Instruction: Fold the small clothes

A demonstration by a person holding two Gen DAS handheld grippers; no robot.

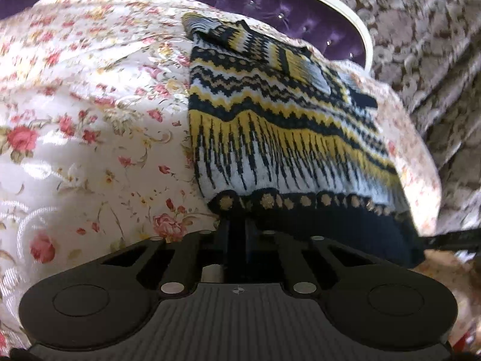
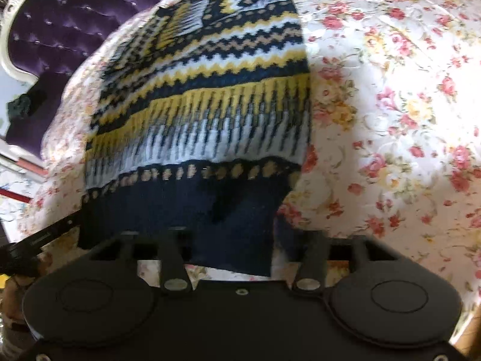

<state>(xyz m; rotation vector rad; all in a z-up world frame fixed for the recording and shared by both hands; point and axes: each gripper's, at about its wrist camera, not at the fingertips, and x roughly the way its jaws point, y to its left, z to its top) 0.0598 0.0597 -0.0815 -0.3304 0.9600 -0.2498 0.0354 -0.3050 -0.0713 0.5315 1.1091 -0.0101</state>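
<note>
Left wrist view gives me the left gripper (image 1: 237,225) pinching the sweater (image 1: 270,126) hem on the floral bedspread (image 1: 90,120), plus patterned carpet (image 1: 436,30). Only my right view shows the right gripper (image 2: 240,240), jaws narrow, clamping the navy hem, beside the purple headboard (image 2: 60,30).

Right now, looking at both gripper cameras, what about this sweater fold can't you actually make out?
- Left gripper tips: left wrist view, tucked under the sweater hem, so the grip itself is hidden.
- Right gripper tips: right wrist view, covered by the navy hem band.
- Sweater's collar end: right wrist view, cut off by the top edge.
- Sleeves: both views, motion blur hides how they are folded.
- Bedspread under the sweater: hidden by the knit.
</note>
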